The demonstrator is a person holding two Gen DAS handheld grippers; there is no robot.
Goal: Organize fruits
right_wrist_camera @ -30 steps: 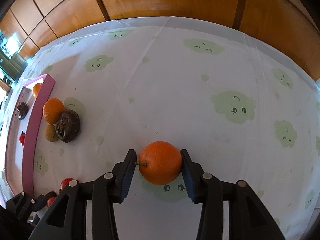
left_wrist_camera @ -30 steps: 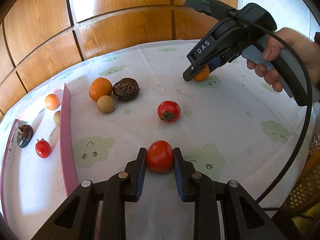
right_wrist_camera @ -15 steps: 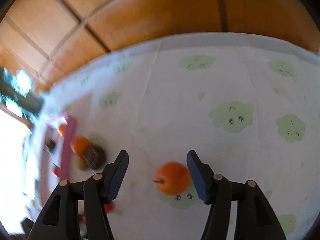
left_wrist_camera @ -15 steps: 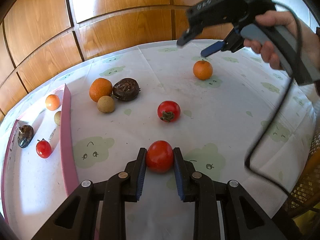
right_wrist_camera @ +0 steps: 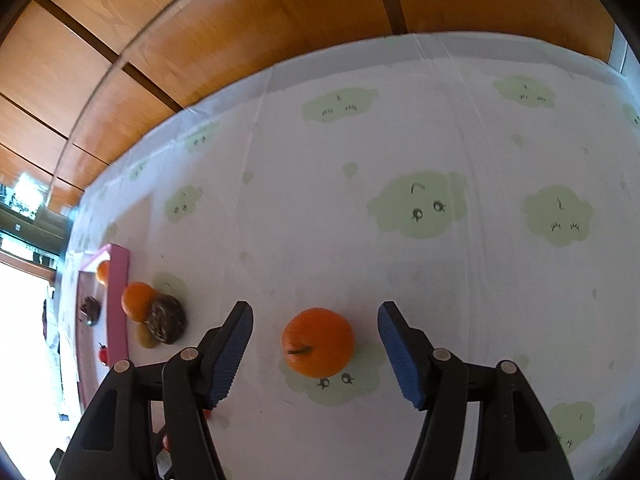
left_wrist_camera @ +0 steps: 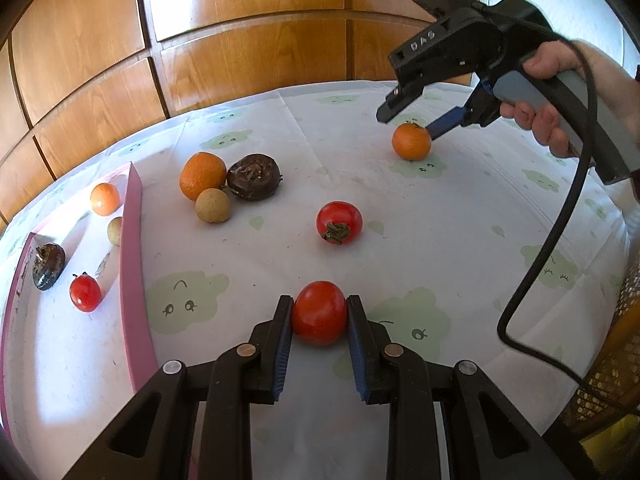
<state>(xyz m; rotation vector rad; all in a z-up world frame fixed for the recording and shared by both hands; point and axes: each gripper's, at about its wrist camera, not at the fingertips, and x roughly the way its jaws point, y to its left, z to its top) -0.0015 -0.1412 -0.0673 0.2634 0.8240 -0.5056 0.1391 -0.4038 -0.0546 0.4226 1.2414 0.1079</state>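
Left tongs (left_wrist_camera: 319,316) are clamped on a round red tomato (left_wrist_camera: 319,312); right tongs (right_wrist_camera: 316,346), just opened, are spread clear of a round orange tangerine (right_wrist_camera: 318,342) lying between them.

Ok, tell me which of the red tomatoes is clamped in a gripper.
The nearest tomato, pinched between the left gripper pads. The second tomato lies free on the cloth with its stem showing, and the small tomato sits in the pink tray.
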